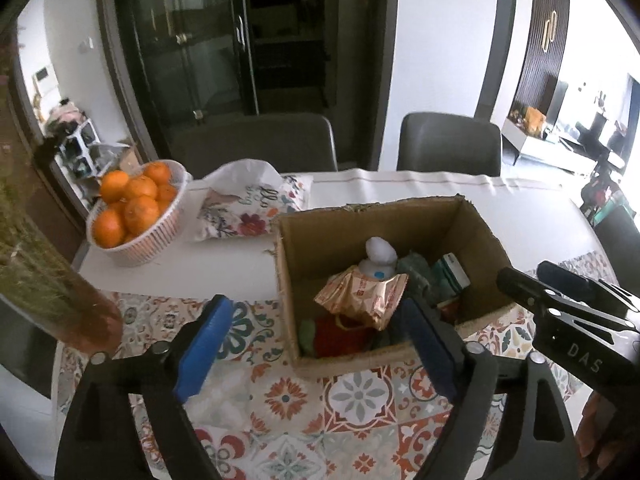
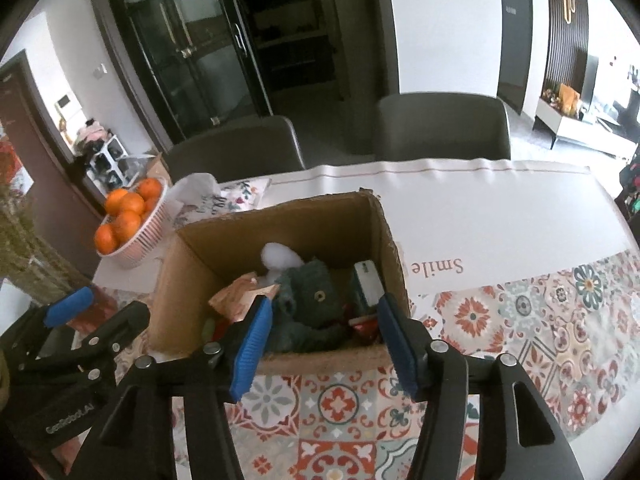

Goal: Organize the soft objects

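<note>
Presently both tools are standing open and empty: left gripper [image 1: 316, 344], right gripper [image 2: 320, 340]. Soft green plush [image 2: 312, 300] is lying inside the cardboard box [image 2: 192, 272]; judged light, yielding, best pinched at its bulky middle

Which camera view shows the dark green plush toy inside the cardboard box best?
The right wrist view: the dark green plush toy fills the middle of the cardboard box, with its round eye visible. In the left wrist view only a small part of it shows behind the gold packet.
</note>
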### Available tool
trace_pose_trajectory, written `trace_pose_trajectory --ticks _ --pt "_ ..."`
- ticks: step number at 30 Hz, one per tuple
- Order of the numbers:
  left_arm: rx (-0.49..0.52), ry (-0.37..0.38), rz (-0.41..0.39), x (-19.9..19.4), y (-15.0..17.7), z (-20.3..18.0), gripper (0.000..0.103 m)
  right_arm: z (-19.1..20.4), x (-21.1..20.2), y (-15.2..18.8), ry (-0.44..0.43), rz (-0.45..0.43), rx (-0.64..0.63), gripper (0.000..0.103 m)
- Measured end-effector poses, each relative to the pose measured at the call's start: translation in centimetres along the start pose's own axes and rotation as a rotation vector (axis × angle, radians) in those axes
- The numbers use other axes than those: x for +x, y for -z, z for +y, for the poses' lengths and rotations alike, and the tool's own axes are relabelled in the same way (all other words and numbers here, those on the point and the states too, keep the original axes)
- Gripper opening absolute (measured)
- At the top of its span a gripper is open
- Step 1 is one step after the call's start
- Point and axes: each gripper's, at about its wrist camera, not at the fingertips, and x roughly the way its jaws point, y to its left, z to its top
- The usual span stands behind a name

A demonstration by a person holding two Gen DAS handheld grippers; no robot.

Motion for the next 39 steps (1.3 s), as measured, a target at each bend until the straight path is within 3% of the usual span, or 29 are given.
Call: trace_pose_trajectory --ticks 6,18,39 --pt "0.033 -0.047 -0.075 -4.2 2.0 0.4 0.102 1.0 -3.9 2.1 0.005 -0.059 -0.011 0.069" --pt "0.072 -0.049 -0.153 -11.3 7.2 1.5 0.103 3.1 -11.2 8.2 0.088 -0.148 -0.026 0.086" --pt "0.074 -0.073 -0.248 -23.4 18.9 -1.0 0.103 2.8 -23.9 20.2 0.100 -0.266 -0.030 0.089"
